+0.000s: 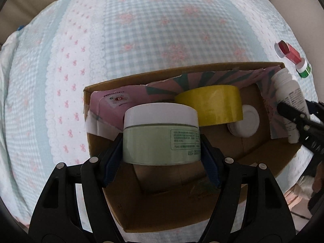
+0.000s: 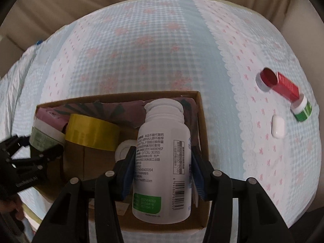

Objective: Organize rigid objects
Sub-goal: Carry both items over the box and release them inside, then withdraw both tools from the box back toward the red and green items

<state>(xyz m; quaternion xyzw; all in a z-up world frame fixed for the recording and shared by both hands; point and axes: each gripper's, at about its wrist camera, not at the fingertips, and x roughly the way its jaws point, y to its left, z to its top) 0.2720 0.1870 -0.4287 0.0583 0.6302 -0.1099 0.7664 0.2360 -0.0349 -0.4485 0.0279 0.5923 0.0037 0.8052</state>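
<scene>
Left claw (image 1: 162,147) pinches a pale green jar (image 1: 161,139) with a white lid, both blue pads (image 1: 113,162) flat against its sides, no gap showing. Jar hangs over the open cardboard box (image 1: 212,184), lid pointing away from the claw. Whether the jar touches the box floor, cannot tell.

Just beyond the left claw, inside the box: yellow tape roll (image 1: 212,105) on edge, right behind the jar. To the right of the roll, a small white round cap (image 1: 246,121) on the box floor. Pink printed paper (image 1: 113,105) lines the far box wall.

Right claw (image 2: 162,166) pinches a white bottle (image 2: 162,162) with printed label and barcode, pads pressed on both sides of its body. Bottle's cap end points away from the claw, base nearest the camera. It sits over the right end of the box, close to the right wall (image 2: 202,125).

Right of the right claw, outside the box on the bed cover (image 2: 141,50) (blue check, pink flowers): red-lidded jar (image 2: 266,80), red box (image 2: 287,85) touching it, green-banded jar (image 2: 302,109) next to that box's near end, and a white oblong case (image 2: 277,126) nearer the claw. All well apart from the cardboard box.

From the right wrist view the left claw appears at the far left, with the green jar in it.
</scene>
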